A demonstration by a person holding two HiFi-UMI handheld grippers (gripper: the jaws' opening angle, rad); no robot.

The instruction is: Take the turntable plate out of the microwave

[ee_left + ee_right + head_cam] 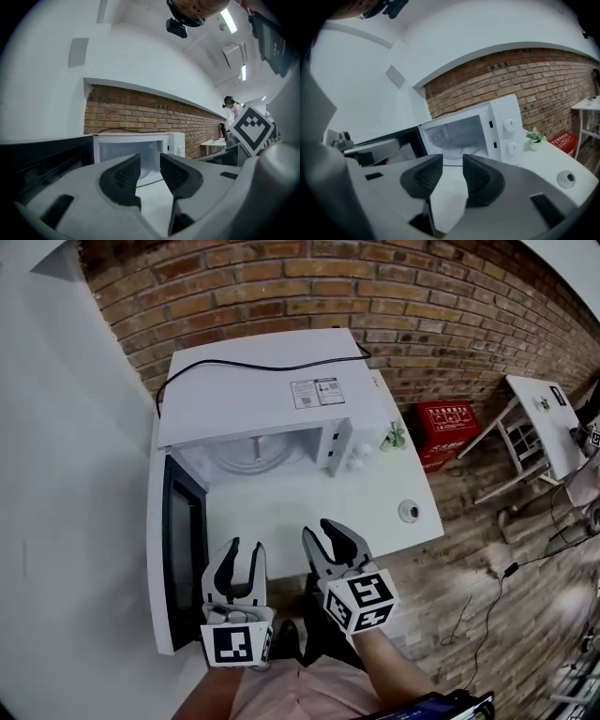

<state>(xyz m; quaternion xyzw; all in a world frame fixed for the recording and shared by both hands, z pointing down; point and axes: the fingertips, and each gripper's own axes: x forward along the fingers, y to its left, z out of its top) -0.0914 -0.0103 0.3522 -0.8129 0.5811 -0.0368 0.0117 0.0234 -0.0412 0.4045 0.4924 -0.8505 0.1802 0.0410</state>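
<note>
The white microwave (272,390) stands on a white table (309,507) with its door (183,531) swung wide open to the left. The pale glass turntable plate (248,457) lies inside the cavity, partly hidden by the microwave's top edge. My left gripper (245,547) and right gripper (319,529) hover side by side over the table's near edge, pointing at the opening and well short of it. Both are open with nothing between their jaws. The plate (146,172) shows through the jaw gap in the left gripper view, and the same plate (456,152) lies low in the cavity in the right gripper view.
A small potted plant (394,437) and a round object (409,511) sit on the table right of the microwave. A black cable (262,367) crosses its top. A red crate (448,426) and a white side table (539,418) stand by the brick wall.
</note>
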